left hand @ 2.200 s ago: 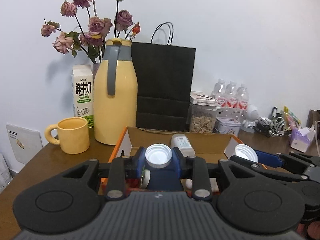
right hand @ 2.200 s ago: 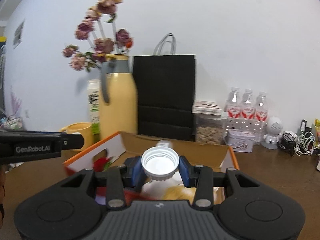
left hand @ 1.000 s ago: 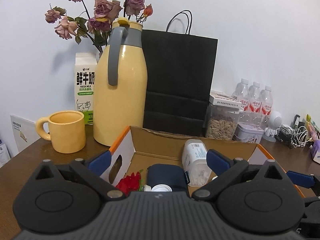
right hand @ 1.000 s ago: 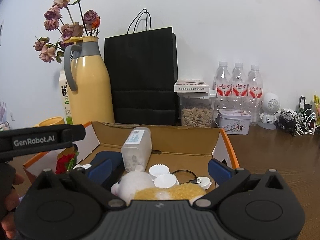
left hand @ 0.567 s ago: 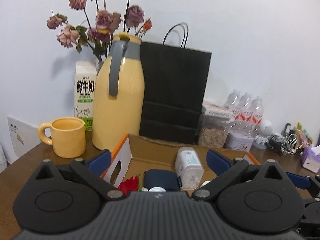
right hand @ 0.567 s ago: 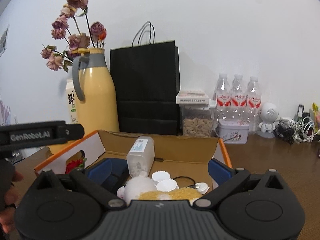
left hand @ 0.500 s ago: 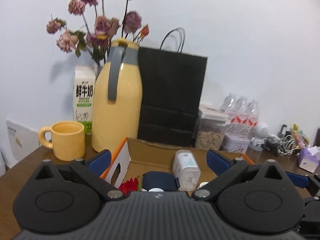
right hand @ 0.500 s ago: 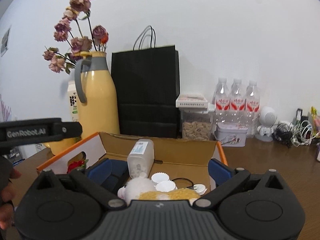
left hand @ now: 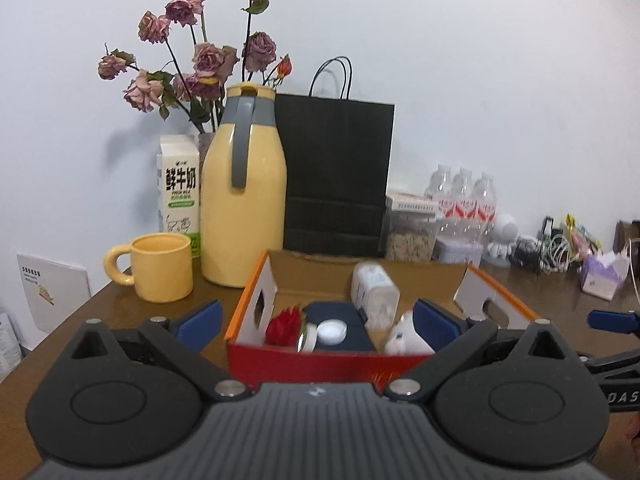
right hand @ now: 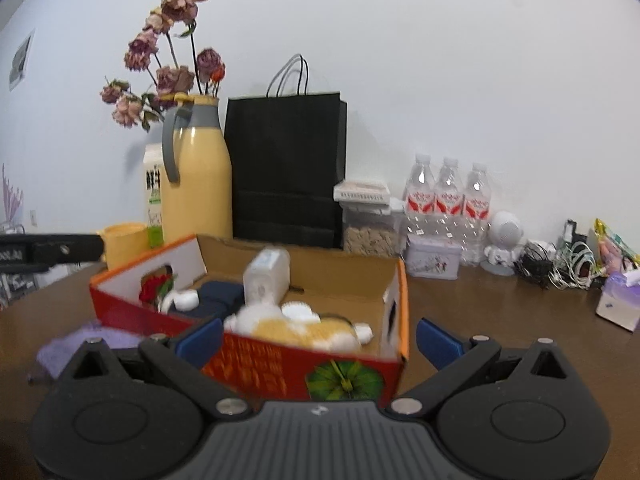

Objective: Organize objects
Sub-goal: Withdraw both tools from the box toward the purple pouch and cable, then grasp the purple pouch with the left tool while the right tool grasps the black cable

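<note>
An open red and orange cardboard box (left hand: 248, 312) (right hand: 256, 372) stands on the brown table. Inside lie a white plastic bottle (left hand: 374, 290) (right hand: 266, 276), a dark blue pouch (left hand: 340, 328), a red flower (left hand: 282, 326) (right hand: 154, 284), a small jar with a white lid (left hand: 330, 330), white caps and a yellow-white plush toy (right hand: 296, 326). My left gripper (left hand: 316, 318) is open and empty, just in front of the box. My right gripper (right hand: 318, 338) is open and empty, in front of the box's right corner.
Behind the box stand a yellow thermos jug (left hand: 242, 196), a yellow mug (left hand: 158, 266), a milk carton (left hand: 179, 188), dried roses, a black paper bag (left hand: 338, 176), a seed jar, a tin and water bottles (right hand: 448, 204). Cables and a tissue pack (left hand: 604, 276) lie at right. A purple thing (right hand: 80, 346) lies at left.
Both grippers let go of their white caps into the box, opened wide, and have since drawn back from the box, which now shows its red front.
</note>
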`<control>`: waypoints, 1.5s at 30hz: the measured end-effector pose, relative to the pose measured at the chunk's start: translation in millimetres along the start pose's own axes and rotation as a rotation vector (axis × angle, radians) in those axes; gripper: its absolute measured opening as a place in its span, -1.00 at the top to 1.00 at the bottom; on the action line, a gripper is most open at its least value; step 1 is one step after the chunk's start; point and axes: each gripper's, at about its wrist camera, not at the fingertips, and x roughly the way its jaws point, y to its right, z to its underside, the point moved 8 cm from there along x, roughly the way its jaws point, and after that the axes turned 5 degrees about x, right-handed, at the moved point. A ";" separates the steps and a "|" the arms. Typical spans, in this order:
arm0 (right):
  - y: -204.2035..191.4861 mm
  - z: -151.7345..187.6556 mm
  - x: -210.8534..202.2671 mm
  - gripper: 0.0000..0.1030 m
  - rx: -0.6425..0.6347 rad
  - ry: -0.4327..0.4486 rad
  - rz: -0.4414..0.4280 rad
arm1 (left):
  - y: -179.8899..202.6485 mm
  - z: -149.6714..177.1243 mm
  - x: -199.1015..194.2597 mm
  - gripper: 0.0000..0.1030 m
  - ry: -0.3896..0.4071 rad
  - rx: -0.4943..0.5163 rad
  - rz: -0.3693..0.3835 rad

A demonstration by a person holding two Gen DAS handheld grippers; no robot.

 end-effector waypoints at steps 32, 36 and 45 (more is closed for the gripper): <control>5.5 72.2 29.0 -0.35 -0.067 -0.316 -0.066 | -42.3 58.1 -49.8 -1.00 -0.151 0.003 -0.071; 2.2 72.0 28.4 -0.08 -0.062 -0.309 -0.107 | -40.9 59.7 -51.3 -1.00 -0.154 0.005 -0.070; 1.4 63.6 15.6 -0.02 -0.074 -0.235 -0.086 | -39.0 65.6 -45.3 -1.00 -0.182 0.008 -0.072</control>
